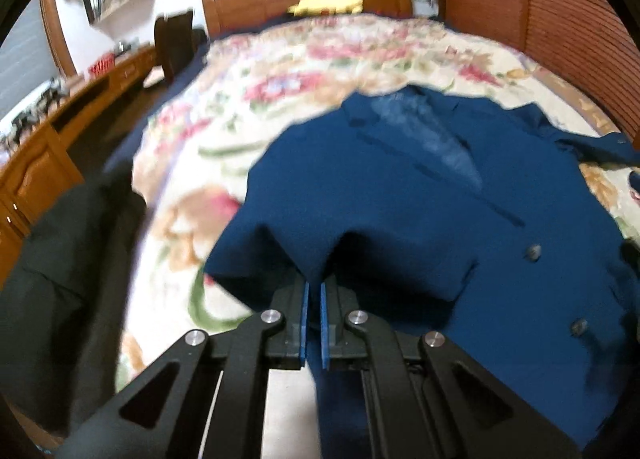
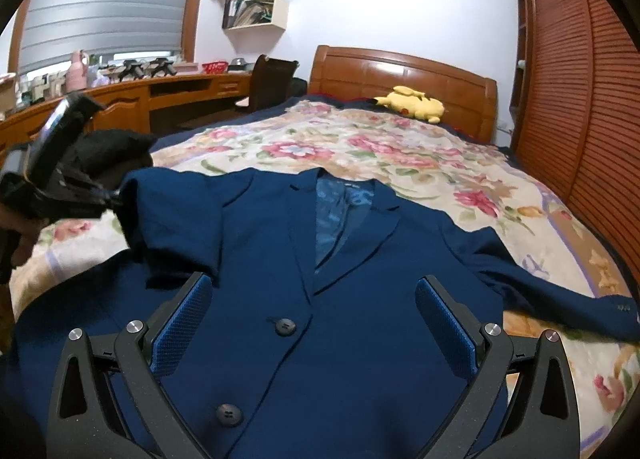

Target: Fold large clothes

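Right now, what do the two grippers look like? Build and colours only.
Both match: the left gripper and the right gripper have matte black linkage arms with teardrop cutouts, round silver pivot pins, and flat blue finger pads with a fine dimpled texture. Seen from the right wrist camera, the left one has a bulky black body. No cables or sleeves are clearly visible.

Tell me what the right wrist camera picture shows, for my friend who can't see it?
A dark blue jacket lies face up on a flowery bedspread, and the right gripper hangs open above its buttons. At the left, the left gripper pinches the jacket's sleeve and holds it up. A yellow plush toy rests by the wooden headboard.
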The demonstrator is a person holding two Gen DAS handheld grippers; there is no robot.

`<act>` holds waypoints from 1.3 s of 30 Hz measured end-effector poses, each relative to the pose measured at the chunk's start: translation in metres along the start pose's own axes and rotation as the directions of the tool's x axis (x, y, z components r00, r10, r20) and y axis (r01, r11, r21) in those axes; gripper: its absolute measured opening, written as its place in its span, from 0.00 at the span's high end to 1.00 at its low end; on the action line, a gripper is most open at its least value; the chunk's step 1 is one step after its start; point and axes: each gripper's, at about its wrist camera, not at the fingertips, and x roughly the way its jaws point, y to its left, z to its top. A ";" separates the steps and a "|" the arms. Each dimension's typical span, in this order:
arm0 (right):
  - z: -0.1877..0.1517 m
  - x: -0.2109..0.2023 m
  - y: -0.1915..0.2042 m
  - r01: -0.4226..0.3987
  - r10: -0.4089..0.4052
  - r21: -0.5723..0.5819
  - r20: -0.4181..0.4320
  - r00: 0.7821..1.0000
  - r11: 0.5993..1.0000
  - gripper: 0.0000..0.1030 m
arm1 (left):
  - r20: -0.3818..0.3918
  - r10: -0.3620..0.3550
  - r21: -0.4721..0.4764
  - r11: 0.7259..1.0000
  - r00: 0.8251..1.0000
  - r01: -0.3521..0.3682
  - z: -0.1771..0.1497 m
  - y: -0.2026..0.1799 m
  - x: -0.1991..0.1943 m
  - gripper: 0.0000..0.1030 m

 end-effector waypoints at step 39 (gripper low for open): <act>-0.006 0.004 -0.052 0.065 -0.061 0.096 -0.052 0.997 0.993 0.00 | 0.191 -0.243 0.058 0.970 0.951 0.236 -0.025 -0.082 -0.066 0.55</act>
